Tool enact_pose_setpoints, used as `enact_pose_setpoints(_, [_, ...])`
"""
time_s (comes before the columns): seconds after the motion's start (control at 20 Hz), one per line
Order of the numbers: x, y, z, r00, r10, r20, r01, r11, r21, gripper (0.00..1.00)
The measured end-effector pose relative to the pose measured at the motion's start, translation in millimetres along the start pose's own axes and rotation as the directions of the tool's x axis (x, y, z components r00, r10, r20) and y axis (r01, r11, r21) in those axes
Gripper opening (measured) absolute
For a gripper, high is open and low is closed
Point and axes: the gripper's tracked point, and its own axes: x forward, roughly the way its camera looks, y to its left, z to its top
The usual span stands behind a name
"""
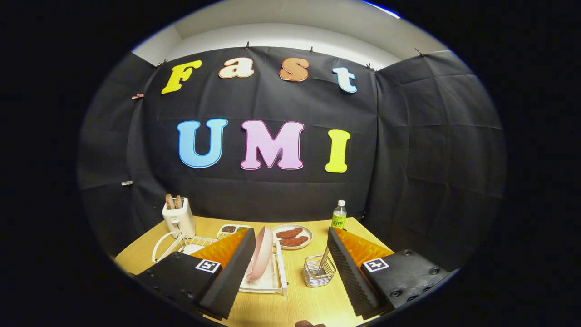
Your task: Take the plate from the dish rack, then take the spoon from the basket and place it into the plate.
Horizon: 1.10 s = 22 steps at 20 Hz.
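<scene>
Over the wooden desk (290, 299) we look along the hand-held gripper (289, 254), its two fingers spread wide with nothing between the pads; the left finger (229, 277) and the right finger (347, 277) stand well apart and touch none of the things on the desk. We note the pink plate (261, 259) standing on edge, nearly upright, in the white dish rack (274, 281), just beside the inner face of the left finger and partly hidden by it at its lower end. We cannot tell whether the finger touches the plate's rim. The rack reaches behind the left finger, where its white wire loops (170, 243) show beyond the fingertip. To the right of the rack, between the two fingers and nearer the right one, sits a small wire basket (319, 272) with the spoon (323, 260) leaning in it, handle up and tilted toward the right finger. Beyond the fingers, farther back on the desk, we see a round plate with two reddish-brown pieces of food (292, 237), and to its left a small tray with dark and green bits (230, 230), too small to tell more. At the far left stands a white toaster (179, 219) with two brown slices sticking up from its slots. At the far right, close to the booth's dark cloth wall (281, 200), stands a clear bottle with a white cap and green label (338, 215).
</scene>
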Motion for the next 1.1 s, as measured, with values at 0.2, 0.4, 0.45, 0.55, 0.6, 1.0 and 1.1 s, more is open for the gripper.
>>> enact_pose_setpoints(0.2, [4,5,3,0.999,0.029,-0.024,-0.029,0.999,-0.020,0.98])
enact_pose_setpoints(0.4, [20,8,4,0.996,0.049,-0.072,-0.053,0.997,-0.057,0.98])
enact_pose_setpoints(0.45, [26,7,3,0.995,0.048,-0.092,-0.054,0.996,-0.073,0.97])
enact_pose_setpoints(0.55, [40,12,1,0.989,0.056,-0.139,-0.070,0.993,-0.100,0.98])
enact_pose_setpoints(0.6, [48,17,-2,0.983,0.066,-0.169,-0.086,0.990,-0.114,0.98])
enact_pose_setpoints(1.0, [124,56,-55,0.892,0.087,-0.443,-0.158,0.979,-0.127,0.98])
enact_pose_setpoints(1.1, [142,66,-69,0.866,0.099,-0.489,-0.178,0.977,-0.117,0.98])
